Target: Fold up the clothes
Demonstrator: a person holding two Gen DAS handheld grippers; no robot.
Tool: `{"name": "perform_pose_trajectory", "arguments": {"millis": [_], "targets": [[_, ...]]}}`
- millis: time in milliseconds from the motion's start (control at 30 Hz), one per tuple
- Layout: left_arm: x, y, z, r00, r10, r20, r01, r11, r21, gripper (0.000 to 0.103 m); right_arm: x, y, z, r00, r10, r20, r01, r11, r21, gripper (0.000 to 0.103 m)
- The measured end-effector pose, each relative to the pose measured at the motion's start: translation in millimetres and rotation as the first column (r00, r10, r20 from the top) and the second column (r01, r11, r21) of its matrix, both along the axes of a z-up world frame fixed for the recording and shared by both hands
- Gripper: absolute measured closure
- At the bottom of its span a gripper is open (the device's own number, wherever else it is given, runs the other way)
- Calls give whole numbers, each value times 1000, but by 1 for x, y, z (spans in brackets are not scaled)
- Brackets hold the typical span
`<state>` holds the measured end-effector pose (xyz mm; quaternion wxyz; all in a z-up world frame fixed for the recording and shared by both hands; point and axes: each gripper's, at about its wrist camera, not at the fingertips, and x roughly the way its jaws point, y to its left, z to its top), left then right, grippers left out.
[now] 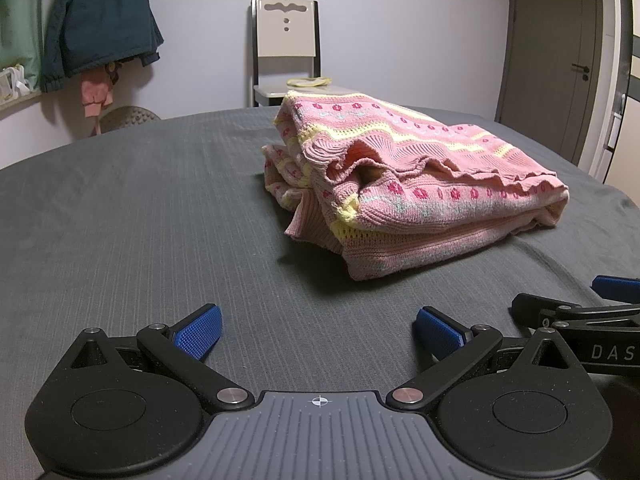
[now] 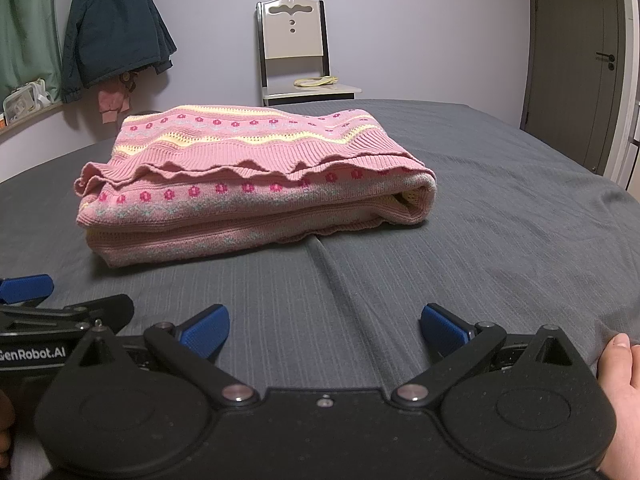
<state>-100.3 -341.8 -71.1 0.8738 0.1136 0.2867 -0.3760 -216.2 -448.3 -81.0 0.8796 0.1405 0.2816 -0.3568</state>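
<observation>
Right wrist view: "GenRobot.AI" on left hand-held gripper (image 2: 24,286), both spread apart (L side reads "DAS"), sweater (image 2: 256,184) folded.

A: We see the sweater (image 2: 256,184) as chunky pink knit: ribbed bands, openwork yellow stripes, scalloped hem. Bed sheet (image 2: 480,208) is matt grey cloth with fine ribbing.

B: Agreed. On the left hand-held gripper (image 1: 319,330) we read matt black plastic, slightly grainy, with brushed metal pivot pins; fingertips (image 1: 200,332) are blue textured rubber. Chair (image 1: 285,32) back looks glossy cream.
</observation>
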Motion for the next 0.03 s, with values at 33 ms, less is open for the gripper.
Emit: {"name": "perform_pose_trajectory", "arguments": {"millis": [33], "targets": [[0, 0, 0, 1000, 0, 0, 0, 1000, 0, 0, 0, 0, 0, 1000, 0, 0, 0, 1000, 0, 0]]}}
